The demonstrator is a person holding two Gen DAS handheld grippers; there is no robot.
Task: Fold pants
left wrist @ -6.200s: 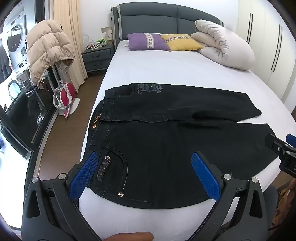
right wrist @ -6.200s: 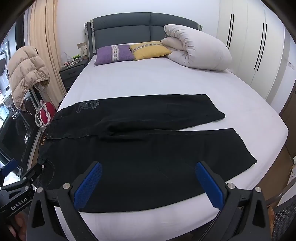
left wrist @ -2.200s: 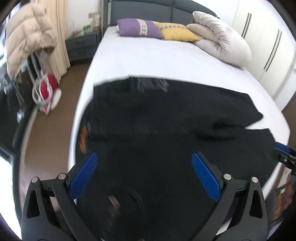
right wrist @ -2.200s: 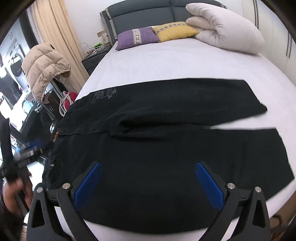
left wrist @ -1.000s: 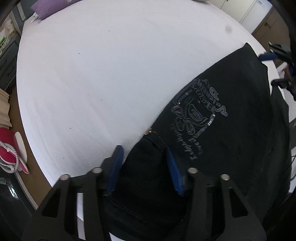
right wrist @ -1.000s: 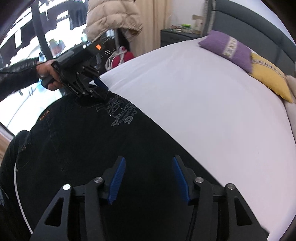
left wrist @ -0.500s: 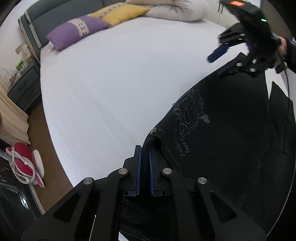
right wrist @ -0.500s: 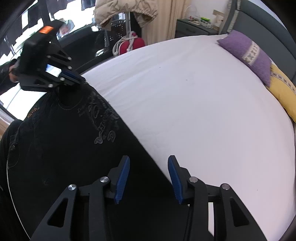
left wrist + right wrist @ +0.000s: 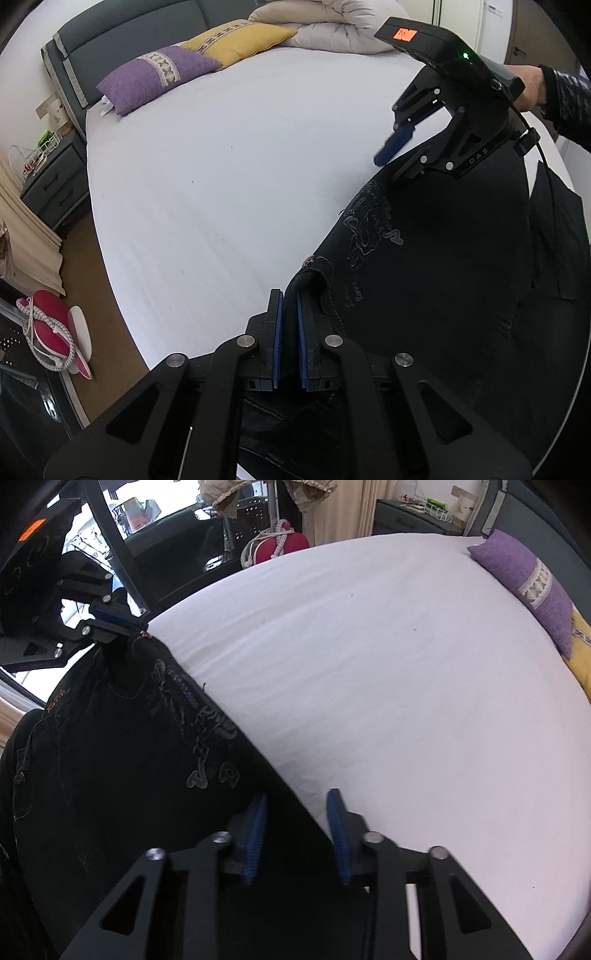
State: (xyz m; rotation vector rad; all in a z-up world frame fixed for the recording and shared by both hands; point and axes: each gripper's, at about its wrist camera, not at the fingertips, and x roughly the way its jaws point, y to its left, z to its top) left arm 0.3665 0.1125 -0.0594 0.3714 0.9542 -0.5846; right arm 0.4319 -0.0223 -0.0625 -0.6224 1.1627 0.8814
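Black jeans [image 9: 436, 280] with a grey printed logo lie on the white bed. My left gripper [image 9: 289, 306] is shut on the waistband corner beside a small rivet. It also shows in the right wrist view [image 9: 122, 622], pinching that corner. My right gripper [image 9: 297, 812] is partly open, its blue pads straddling the far edge of the jeans [image 9: 129, 775] with the cloth between them. In the left wrist view the right gripper [image 9: 397, 153] sits on that same edge, farther along the leg.
White bed sheet [image 9: 229, 155] stretches beyond the jeans. Purple pillow [image 9: 159, 75], yellow pillow [image 9: 240, 37] and a rolled duvet [image 9: 332, 26] lie at the headboard. A nightstand [image 9: 51, 181] and a red item [image 9: 51, 321] stand left of the bed.
My left gripper stays shut on the waistband corner. My right gripper has narrowed slightly and lowered onto the jeans' far edge, closer to the logo.
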